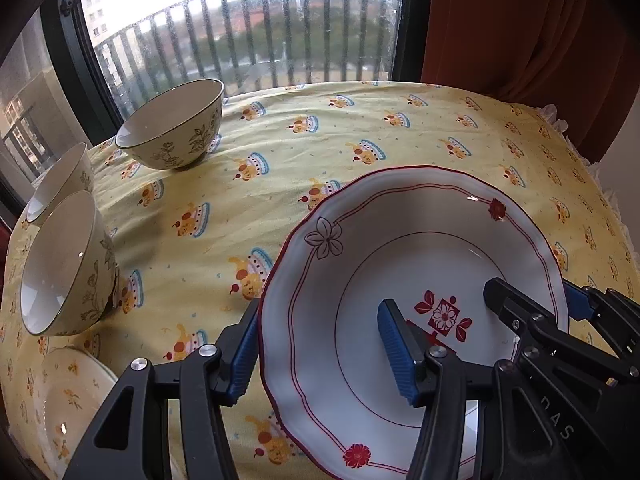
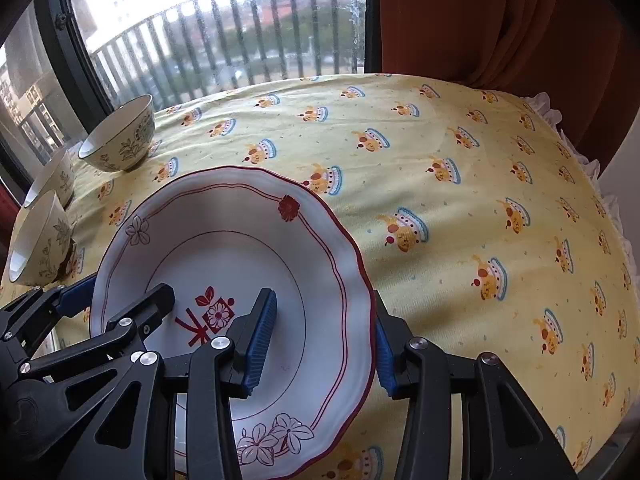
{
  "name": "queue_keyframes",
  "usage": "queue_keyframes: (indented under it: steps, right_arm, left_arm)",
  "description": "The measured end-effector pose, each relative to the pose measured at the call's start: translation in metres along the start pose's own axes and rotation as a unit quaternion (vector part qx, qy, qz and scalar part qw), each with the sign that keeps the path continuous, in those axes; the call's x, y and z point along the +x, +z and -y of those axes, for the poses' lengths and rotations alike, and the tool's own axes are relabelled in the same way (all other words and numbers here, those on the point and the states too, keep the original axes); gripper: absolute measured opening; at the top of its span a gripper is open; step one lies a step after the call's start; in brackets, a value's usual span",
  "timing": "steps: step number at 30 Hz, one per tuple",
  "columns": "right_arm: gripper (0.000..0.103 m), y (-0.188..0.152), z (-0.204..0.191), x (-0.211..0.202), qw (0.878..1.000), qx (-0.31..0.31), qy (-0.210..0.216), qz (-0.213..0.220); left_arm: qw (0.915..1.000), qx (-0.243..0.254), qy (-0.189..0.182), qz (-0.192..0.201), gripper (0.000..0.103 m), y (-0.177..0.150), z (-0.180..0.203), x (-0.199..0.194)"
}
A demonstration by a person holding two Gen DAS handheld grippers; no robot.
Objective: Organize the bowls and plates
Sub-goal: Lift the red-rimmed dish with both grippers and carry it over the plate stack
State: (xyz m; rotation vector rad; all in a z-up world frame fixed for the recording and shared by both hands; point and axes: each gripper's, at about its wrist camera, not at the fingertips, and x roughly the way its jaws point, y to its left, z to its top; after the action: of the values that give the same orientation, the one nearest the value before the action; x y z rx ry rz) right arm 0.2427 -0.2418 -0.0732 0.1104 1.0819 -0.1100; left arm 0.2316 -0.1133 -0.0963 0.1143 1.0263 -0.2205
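A white plate (image 1: 352,360) (image 2: 320,280) with a scalloped red rim and red flower prints sits between both grippers over the yellow tablecloth. My left gripper (image 1: 320,340) clamps its left rim, one blue pad outside and one inside. My right gripper (image 2: 324,320) clamps the opposite rim the same way. Each gripper also shows in the other view: the right gripper (image 1: 536,296) and the left gripper (image 2: 120,296). Three cream bowls with leaf prints stand at the left: the far bowl (image 1: 176,128) (image 2: 120,136), the near bowl (image 1: 68,264) (image 2: 36,240), and a third bowl (image 1: 60,184) (image 2: 50,180) behind it.
Another plate (image 1: 76,400) with small yellow flowers lies at the near left corner. The tablecloth (image 2: 460,220) stretches bare to the right, ending in a frilled edge. A window with a railing runs along the back, and an orange curtain (image 2: 500,20) hangs at the back right.
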Motion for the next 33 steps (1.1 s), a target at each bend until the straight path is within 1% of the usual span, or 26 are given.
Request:
queue_keyframes:
  steps: [6, 12, 20, 24, 33]
  right_arm:
    - [0.048, -0.010, -0.013, -0.028, 1.000, -0.005, 0.005, 0.017]
    - [0.048, -0.021, -0.033, -0.059, 0.999, -0.019, 0.005, 0.041]
    - [0.048, -0.038, -0.061, -0.086, 0.998, -0.028, 0.020, 0.058]
    - [0.048, -0.046, -0.078, -0.095, 0.997, -0.038, 0.028, 0.064]
    - [0.048, -0.066, -0.116, -0.109, 0.995, -0.058, 0.051, 0.067]
  left_arm:
    - [0.9997, -0.005, 0.004, 0.021, 0.057, -0.013, -0.009, -0.029]
    - [0.9991, -0.021, -0.001, 0.038, 0.057, -0.026, -0.024, -0.055]
    - [0.9970, -0.031, 0.016, 0.070, 0.057, -0.048, -0.049, -0.088]
    - [0.9958, -0.043, 0.020, 0.077, 0.057, -0.058, -0.063, -0.099]
    - [0.9945, -0.064, 0.029, 0.078, 0.057, -0.085, -0.095, -0.107]
